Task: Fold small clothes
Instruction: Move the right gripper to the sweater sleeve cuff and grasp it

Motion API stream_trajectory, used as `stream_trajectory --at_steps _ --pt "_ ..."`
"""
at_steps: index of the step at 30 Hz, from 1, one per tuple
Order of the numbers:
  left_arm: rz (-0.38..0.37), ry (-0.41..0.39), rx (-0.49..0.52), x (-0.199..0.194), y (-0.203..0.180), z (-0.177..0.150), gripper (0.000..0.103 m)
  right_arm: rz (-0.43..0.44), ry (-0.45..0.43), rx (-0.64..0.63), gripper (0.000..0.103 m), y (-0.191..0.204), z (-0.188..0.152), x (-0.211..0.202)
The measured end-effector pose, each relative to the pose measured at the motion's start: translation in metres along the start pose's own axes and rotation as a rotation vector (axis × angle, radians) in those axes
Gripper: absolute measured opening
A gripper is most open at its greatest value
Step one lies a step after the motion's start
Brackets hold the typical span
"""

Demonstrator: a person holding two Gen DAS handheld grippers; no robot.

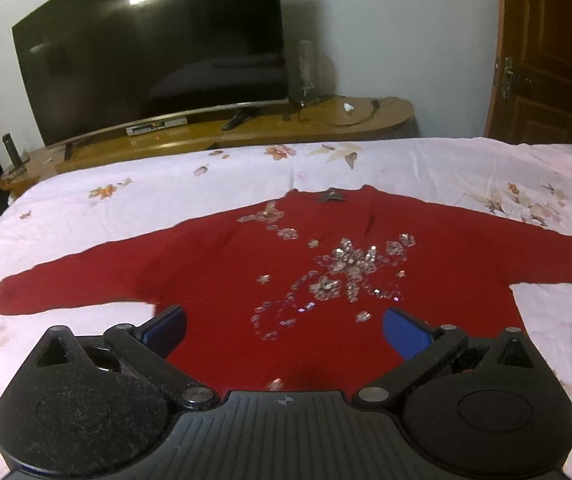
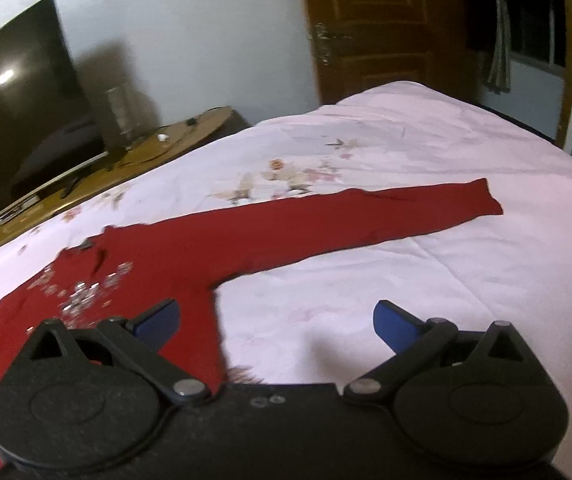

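Jaws on both units stand spread wide, gripping nothing. Left gripper (image 1: 283, 330) hovers over the lower body of the red sweater (image 1: 221, 280), blue pads (image 1: 408, 336) to either side of the beaded decoration (image 1: 342, 268). Right gripper (image 2: 275, 322) hovers at the garment's side edge, below the outstretched sleeve (image 2: 366, 216). Sweater lies flat, front up, sleeves spread, on the floral bedsheet (image 2: 406, 280). Television (image 1: 145, 48) stands on a wooden stand (image 1: 326, 124) beyond the bed.
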State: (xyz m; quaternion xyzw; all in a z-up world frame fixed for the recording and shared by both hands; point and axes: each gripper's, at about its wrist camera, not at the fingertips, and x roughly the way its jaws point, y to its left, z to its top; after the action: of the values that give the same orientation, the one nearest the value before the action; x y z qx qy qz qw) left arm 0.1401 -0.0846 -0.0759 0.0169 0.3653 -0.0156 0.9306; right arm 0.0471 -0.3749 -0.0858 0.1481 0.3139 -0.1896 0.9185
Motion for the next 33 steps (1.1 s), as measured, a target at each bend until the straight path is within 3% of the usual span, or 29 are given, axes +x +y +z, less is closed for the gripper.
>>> stream_trajectory --at_steps 9,21,23,33 --pt "0.035 0.020 0.000 0.053 -0.026 0.022 0.103 -0.027 0.006 0.006 0.100 -0.029 0.025 0.057" --pt "0.039 0.056 -0.003 0.116 -0.060 0.040 0.103 -0.007 0.092 0.071 0.082 -0.055 0.037 0.127" --pt "0.040 0.069 -0.004 0.125 -0.064 0.041 0.103 -0.003 0.106 0.088 0.074 -0.060 0.036 0.137" --pt "0.068 0.098 -0.012 0.147 -0.063 0.040 0.103 -0.041 0.129 0.182 0.069 -0.093 0.037 0.167"
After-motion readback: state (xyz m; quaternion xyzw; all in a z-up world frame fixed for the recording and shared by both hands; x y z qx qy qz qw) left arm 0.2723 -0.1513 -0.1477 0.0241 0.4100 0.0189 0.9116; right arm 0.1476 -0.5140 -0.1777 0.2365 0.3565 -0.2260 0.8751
